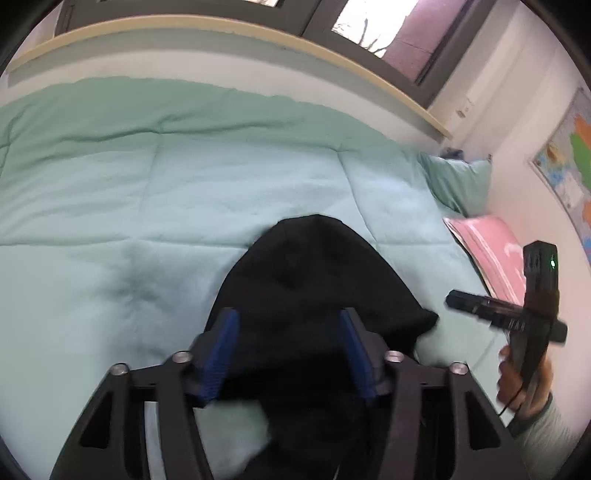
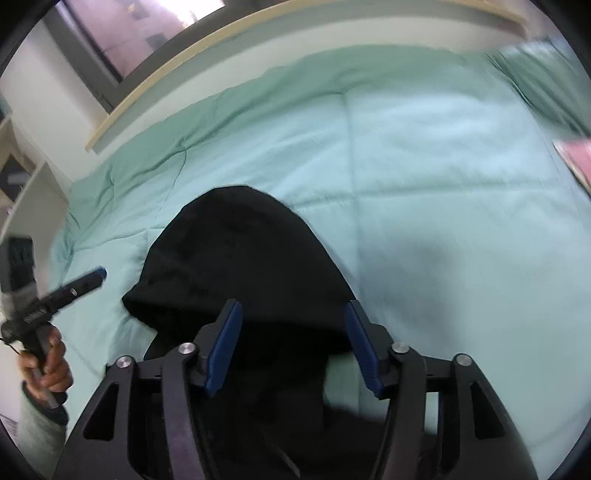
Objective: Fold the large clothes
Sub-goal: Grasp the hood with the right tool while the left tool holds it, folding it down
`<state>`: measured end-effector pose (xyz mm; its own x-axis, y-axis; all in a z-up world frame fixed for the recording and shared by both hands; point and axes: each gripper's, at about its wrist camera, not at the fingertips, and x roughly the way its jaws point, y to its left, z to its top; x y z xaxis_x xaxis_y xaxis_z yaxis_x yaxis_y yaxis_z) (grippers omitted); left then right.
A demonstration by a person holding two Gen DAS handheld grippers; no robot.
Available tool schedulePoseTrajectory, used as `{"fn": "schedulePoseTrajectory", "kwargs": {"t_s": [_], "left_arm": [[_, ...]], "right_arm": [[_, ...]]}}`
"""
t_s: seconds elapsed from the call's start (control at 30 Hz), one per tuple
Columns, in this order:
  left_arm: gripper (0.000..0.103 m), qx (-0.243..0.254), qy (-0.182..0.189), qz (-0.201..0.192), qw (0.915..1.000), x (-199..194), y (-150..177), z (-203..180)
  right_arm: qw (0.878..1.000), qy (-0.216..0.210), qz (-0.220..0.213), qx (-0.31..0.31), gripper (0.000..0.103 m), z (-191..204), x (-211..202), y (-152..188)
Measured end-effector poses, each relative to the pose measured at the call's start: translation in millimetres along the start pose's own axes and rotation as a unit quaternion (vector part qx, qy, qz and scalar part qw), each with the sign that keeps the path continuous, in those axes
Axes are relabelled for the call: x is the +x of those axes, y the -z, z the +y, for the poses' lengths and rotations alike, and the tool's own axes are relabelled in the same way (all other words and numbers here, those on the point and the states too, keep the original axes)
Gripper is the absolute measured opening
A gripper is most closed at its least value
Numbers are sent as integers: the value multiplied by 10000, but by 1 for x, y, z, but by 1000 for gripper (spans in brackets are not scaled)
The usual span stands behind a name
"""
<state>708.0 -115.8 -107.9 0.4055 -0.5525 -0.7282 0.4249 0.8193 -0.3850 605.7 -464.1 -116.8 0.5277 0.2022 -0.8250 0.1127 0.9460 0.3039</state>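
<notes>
A black garment (image 1: 314, 266) lies bunched on the light green comforter (image 1: 147, 184), its rounded end pointing away from me. My left gripper (image 1: 288, 314) hovers over its near part, blue pads (image 1: 225, 354) apart, with the cloth below and between them but not pinched. In the right wrist view the same garment (image 2: 236, 251) lies under my right gripper (image 2: 292, 304), whose blue pads (image 2: 364, 347) also stand wide apart. Each gripper shows in the other's view, held in a hand: the right one (image 1: 506, 310) and the left one (image 2: 55, 295).
The comforter (image 2: 443, 184) covers the whole bed. A pink pillow (image 1: 487, 251) and a green pillow (image 1: 461, 181) lie at one end. A beige ledge (image 1: 258, 33) under windows borders the far side. A map poster (image 1: 569, 166) hangs on the wall; white shelves (image 2: 22, 184) stand at the other end.
</notes>
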Motion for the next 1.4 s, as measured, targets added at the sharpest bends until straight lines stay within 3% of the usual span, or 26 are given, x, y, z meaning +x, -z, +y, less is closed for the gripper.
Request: {"fn": "schedulePoseTrajectory", "kwargs": {"t_s": [0.1, 0.17, 0.2, 0.27, 0.47, 0.7, 0.8, 0.9, 1.0, 1.13, 1.27, 1.3, 1.4], "left_arm": [[60, -56, -420, 608, 9973, 57, 8, 9], [60, -92, -805, 1169, 9898, 96, 28, 21], [62, -172, -782, 1225, 9892, 105, 37, 26], [62, -301, -630, 1035, 9922, 106, 45, 33], [61, -178, -702, 845, 9938, 92, 45, 22], [61, 24, -306, 381, 9988, 34, 49, 3], [61, -52, -392, 606, 9974, 44, 53, 12], [61, -104, -610, 1164, 9913, 78, 66, 25], [62, 104, -741, 1219, 9897, 86, 67, 21], [61, 446, -750, 1061, 9905, 62, 56, 9], [62, 537, -247, 527, 9969, 17, 31, -1], [62, 524, -179, 464, 9974, 11, 23, -2], [64, 584, -53, 433, 9973, 12, 1, -2]], "right_arm": [[9992, 175, 323, -135, 63, 4, 47, -7], [9965, 295, 772, -121, 63, -12, 86, 4], [9947, 348, 956, -124, 62, -17, 103, 11], [9947, 292, 980, -59, 62, -27, 122, 23], [9962, 289, 822, -43, 63, -28, 113, 20], [9992, 1, 356, -206, 63, -19, 49, 22], [9983, 90, 538, -227, 63, -23, 62, 25], [9958, 121, 901, -129, 63, -26, 96, 29], [9946, 102, 1035, -71, 63, -32, 111, 29], [9933, 101, 1096, -344, 63, -24, 102, 13], [9936, -197, 935, -606, 66, -14, 76, -16], [9938, -205, 885, -634, 72, -13, 74, -24], [9946, -187, 774, -667, 75, -13, 73, -49]]}}
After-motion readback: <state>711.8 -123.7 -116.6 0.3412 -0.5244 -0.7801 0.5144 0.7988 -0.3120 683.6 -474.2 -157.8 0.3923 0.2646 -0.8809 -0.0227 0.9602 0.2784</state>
